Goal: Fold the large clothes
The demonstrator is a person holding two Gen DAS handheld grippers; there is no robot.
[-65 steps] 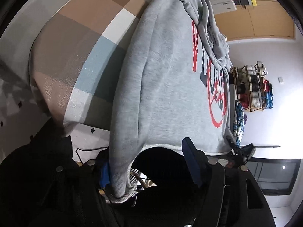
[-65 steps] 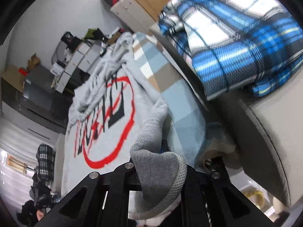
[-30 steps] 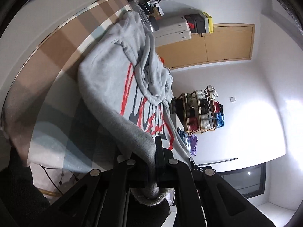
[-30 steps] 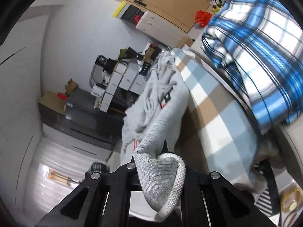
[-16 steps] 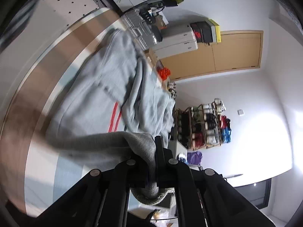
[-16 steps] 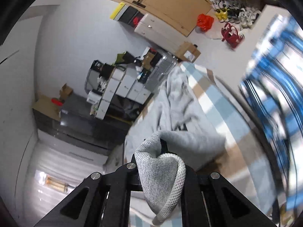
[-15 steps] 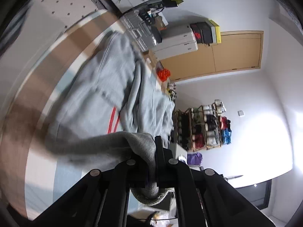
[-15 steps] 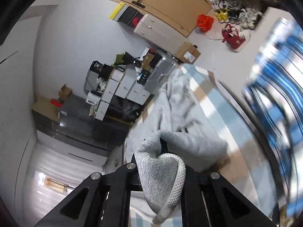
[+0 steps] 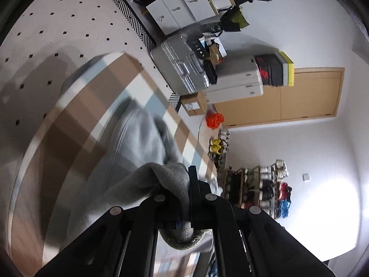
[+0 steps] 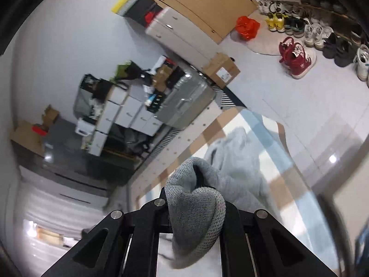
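Gripping a grey sweatshirt hem in both grippers above the checked bedspread

Pinching the ribbed hem, the left gripper (image 9: 188,198) is showing its jaws closed almost fully, with only the thickness of the grey knit between them. The grey sweatshirt (image 9: 143,143) is running from that pinch toward 10 o'clock in the left wrist view, its body lying blurred on the checked bedspread (image 9: 76,120), while a loop of ribbed edge is hanging below the jaws toward 6 o'clock. The fabric is bulging over the top of the fingers, hiding their tips on the left side.

In the right wrist view the right gripper (image 10: 196,196) is likewise clamping the garment, jaws drawn in tight on a thick wad of ribbed cuff or hem that is folding over itself and drooping toward 6 o'clock between the black finger arms. From the pinch the sweatshirt (image 10: 235,161) is trailing toward 1 o'clock, where its bulk is resting in a heap on the bedspread (image 10: 265,124), near that cover's far corner.

Around the bed, a silver suitcase (image 9: 182,67) is standing at 12 o'clock in the left view beside white drawer units (image 9: 184,7), with a wooden wardrobe (image 9: 306,97) at 2 o'clock and a shoe rack (image 9: 265,189) at 3 o'clock. An orange bag (image 10: 248,26) is sitting on the floor at 1 o'clock in the right view, near a row of shoes (image 10: 297,57)
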